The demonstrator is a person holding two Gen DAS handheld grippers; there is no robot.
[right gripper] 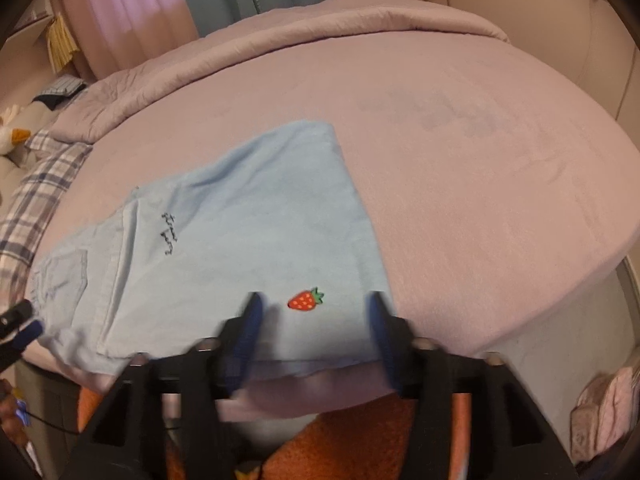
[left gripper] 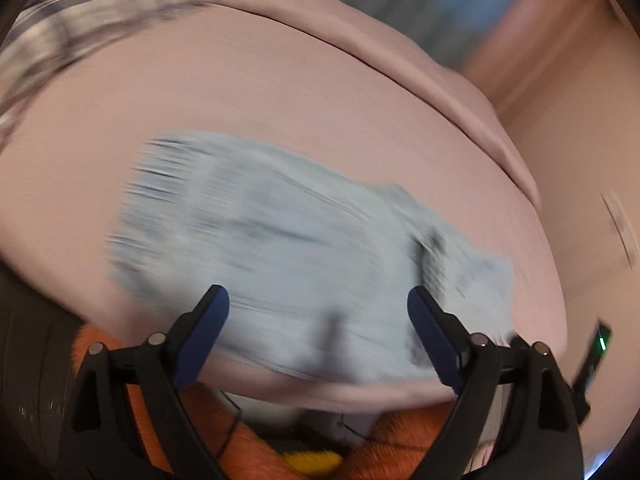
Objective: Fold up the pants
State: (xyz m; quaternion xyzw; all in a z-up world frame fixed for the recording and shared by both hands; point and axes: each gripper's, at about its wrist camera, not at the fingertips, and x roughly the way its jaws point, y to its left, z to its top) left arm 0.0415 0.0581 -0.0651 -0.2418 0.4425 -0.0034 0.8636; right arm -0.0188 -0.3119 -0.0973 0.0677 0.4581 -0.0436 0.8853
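Light blue pants lie flat on the pink bed, with a strawberry patch near the front hem. My right gripper is open and empty, just above the front edge of the pants, its fingers either side of the strawberry. The left wrist view is blurred by motion; the pants show there under my left gripper, which is open and empty above their near edge. The left gripper's tip also shows in the right wrist view, at the waist end of the pants.
A folded pink duvet lies along the far side of the bed. A plaid pillow and a plush toy are at the left. Orange fabric is below the bed's front edge. Curtains hang behind.
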